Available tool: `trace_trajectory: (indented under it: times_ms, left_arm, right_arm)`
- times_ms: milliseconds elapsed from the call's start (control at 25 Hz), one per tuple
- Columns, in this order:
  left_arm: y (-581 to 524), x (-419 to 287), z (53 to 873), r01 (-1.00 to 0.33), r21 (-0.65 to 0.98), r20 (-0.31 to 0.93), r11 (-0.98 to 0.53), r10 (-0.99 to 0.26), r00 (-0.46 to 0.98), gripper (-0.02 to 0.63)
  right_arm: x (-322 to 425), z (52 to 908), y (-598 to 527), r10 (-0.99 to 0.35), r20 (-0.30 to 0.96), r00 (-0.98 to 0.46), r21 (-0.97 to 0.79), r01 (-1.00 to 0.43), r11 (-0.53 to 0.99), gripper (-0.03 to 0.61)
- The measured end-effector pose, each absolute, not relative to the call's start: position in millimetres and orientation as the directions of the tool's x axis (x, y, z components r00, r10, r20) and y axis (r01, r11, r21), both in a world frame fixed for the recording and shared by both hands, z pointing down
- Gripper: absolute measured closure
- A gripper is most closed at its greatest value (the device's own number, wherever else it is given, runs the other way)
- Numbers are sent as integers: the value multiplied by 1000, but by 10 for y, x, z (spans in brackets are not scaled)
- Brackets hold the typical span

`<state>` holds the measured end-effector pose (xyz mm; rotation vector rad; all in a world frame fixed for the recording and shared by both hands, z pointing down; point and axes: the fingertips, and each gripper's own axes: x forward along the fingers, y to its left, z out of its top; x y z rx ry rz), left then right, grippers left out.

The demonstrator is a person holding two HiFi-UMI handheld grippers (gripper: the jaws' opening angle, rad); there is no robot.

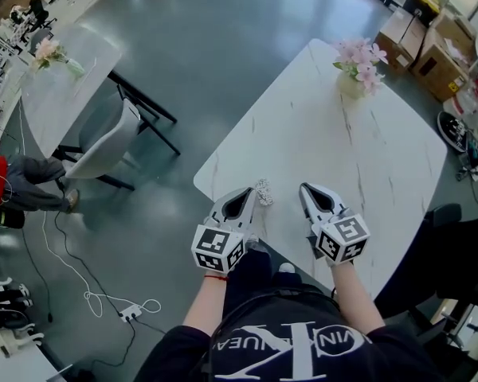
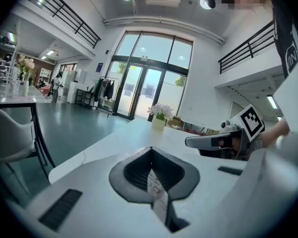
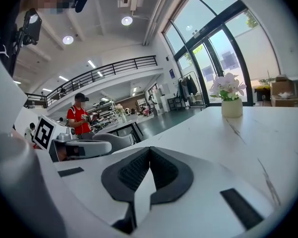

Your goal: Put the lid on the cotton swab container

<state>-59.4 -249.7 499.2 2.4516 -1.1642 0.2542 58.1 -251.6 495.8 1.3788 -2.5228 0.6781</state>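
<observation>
Both grippers shut and empty at the near edge of the bench, container just beside the left one.

The left gripper (image 1: 245,196) and right gripper (image 1: 309,191) are held side by side, a little apart, over the near edge of the white marble bench (image 1: 366,157), tips pointing away from the person. In each gripper view the jaws meet at the tips with nothing clamped between them. The cotton swab container (image 1: 263,191), a small clear speckled thing, sits on the bench just beside the left gripper's tip, between the two grippers; it is too small to tell whether a lid is on it. A vase of pink flowers (image 1: 358,66) stands at the far end of the bench, well apart from them.
</observation>
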Motion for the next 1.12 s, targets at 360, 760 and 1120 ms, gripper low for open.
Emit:
trace_trajectory:
  times_ms: [360,760,1120]
  left_arm:
    - [-2496,-605,5232,-768,307,377,-561,-670,640,609]
    - [-2482,-557,5358,-758,329,396,-564,-646,652,609]
    - [-2493,-567,5364,-762,329,397,-557,-651,647,609]
  right_arm:
    - [669,5300,-2624,-729,444,-521,-336,-851,404,575]
    - [552,5474,-2648,-686,462,-562,-404,-822,401,575]
    - [482,5325,-2642,-682,402,-610,-434,-783,445,575]
